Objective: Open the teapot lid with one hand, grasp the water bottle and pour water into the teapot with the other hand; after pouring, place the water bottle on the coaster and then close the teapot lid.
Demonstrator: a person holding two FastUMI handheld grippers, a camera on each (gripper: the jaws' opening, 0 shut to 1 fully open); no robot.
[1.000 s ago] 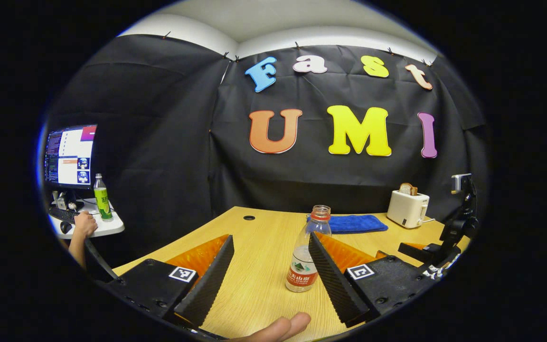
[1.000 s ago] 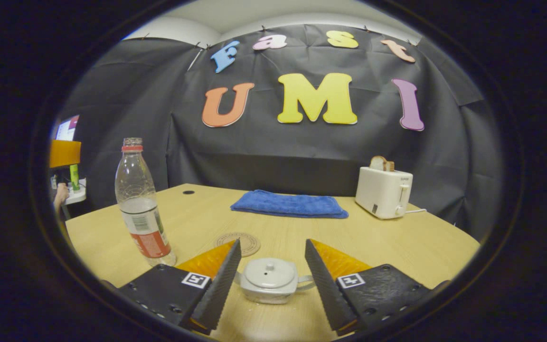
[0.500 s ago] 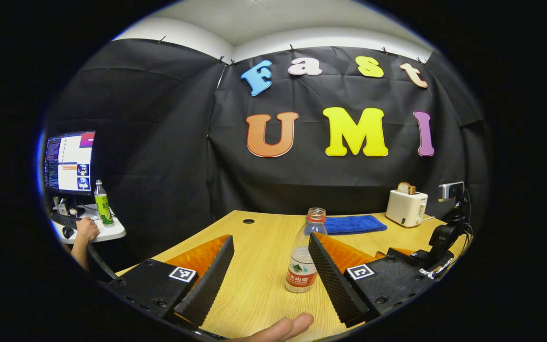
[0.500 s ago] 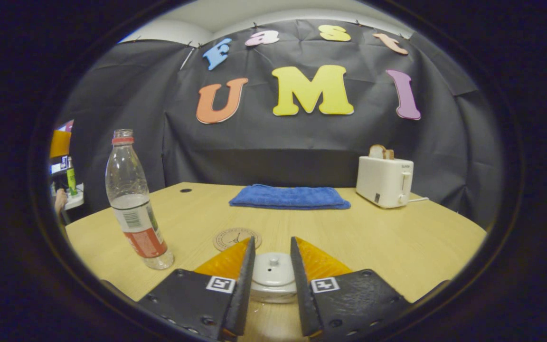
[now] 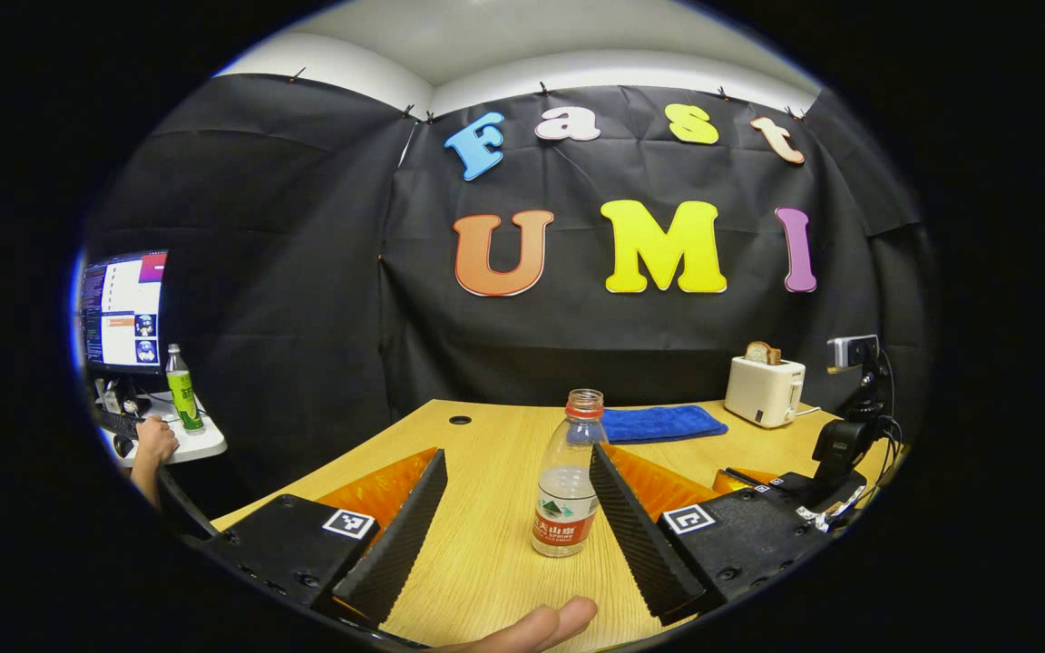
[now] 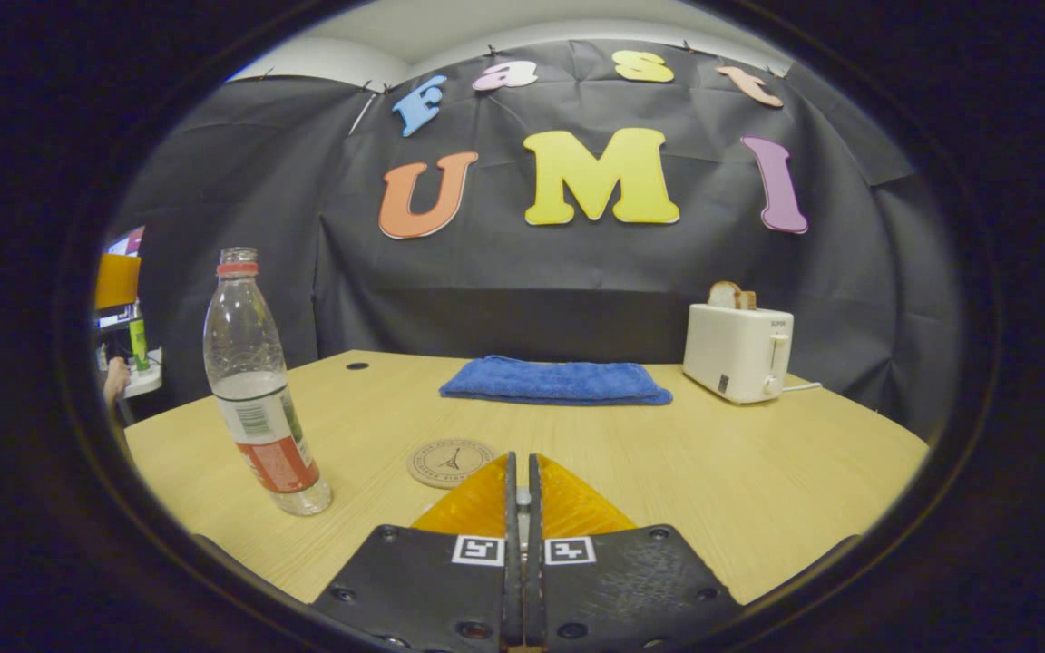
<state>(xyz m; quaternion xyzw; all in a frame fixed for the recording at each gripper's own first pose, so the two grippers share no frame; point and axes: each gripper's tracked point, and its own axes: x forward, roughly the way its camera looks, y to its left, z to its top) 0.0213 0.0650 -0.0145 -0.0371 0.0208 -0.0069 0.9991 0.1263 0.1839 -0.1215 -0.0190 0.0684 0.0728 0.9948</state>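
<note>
- The left gripper point(image 5: 515, 508) has its jaws wide open and holds nothing.
- The water bottle point(image 5: 566, 487) stands upright on the table point(image 5: 486, 544), with no cap, just ahead between the open fingers.
- The right gripper point(image 6: 521, 508) has its jaws almost together; whether it pinches something I cannot tell.
- The coaster point(image 6: 450, 462) lies flat just ahead of it, bare.

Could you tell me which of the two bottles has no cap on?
The clear water bottle on the wooden table; its neck is open. The green bottle by the monitor is capped.
</note>
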